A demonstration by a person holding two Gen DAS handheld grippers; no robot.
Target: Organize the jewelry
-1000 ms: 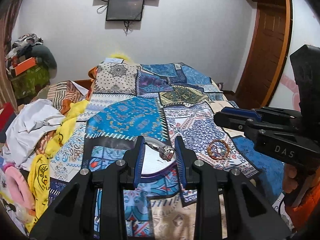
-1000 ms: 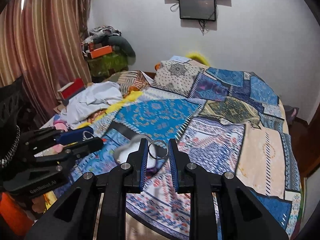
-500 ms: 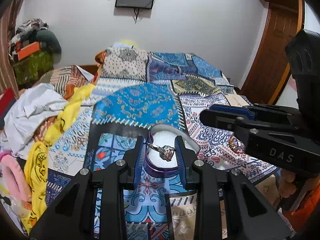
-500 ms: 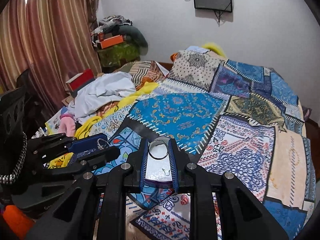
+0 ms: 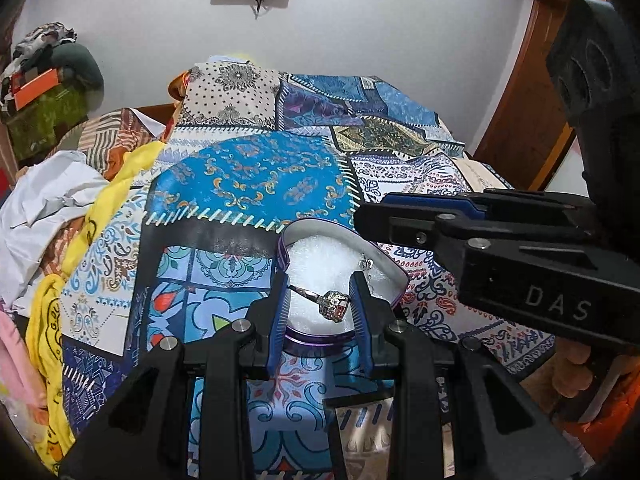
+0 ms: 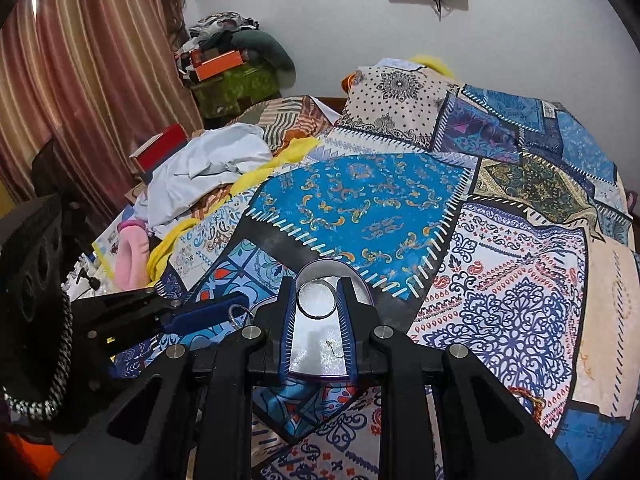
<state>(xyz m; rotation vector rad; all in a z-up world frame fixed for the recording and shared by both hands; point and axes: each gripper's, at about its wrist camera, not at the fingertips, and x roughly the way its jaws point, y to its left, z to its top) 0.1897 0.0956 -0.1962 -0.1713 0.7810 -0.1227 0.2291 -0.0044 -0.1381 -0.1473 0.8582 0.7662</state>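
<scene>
My left gripper is shut on a silver ring with a jewelled head and holds it just above the open purple jewelry box with white foam lining. A small earring lies in the box. My right gripper is shut on a plain silver ring, held above the same box, where a small earring lies. The right gripper reaches in from the right in the left wrist view. The left gripper shows at lower left in the right wrist view.
The box sits on a patterned patchwork bedspread. White and yellow clothes are piled at the left edge. A gold bangle lies on the bedspread at the right. A wooden door stands at far right.
Both grippers have moved forward and down over the jewelry box, each still holding its ring. The box now lies directly beneath both sets of fingers.
</scene>
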